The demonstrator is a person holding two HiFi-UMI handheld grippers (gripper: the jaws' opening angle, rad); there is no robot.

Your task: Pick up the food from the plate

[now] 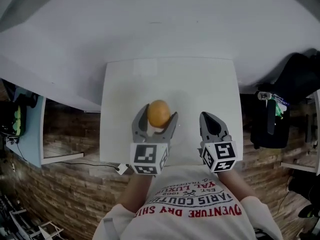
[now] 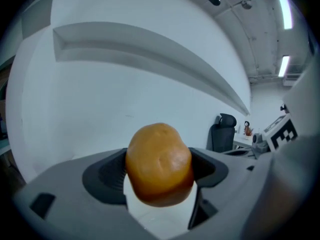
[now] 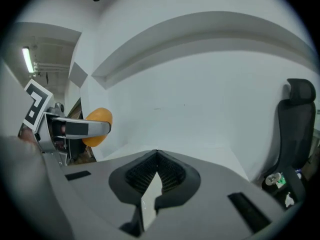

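Observation:
An orange, rounded piece of food [image 1: 159, 113] hangs above the white table [image 1: 125, 84], clamped between the jaws of my left gripper [image 1: 156, 121]. The left gripper view shows the same food [image 2: 159, 164] filling the gap between both jaws, lifted off the tabletop. My right gripper [image 1: 212, 123] is beside it on the right, shut, with its tips meeting and nothing in them [image 3: 154, 155]. From the right gripper view the held food [image 3: 97, 125] shows at the left. No plate is visible in any view.
The small white table has its near edge [image 1: 170, 163] just in front of the person's body. A black office chair [image 3: 298, 129] stands to the right, a light blue desk [image 1: 30, 134] to the left. Wood floor surrounds the table.

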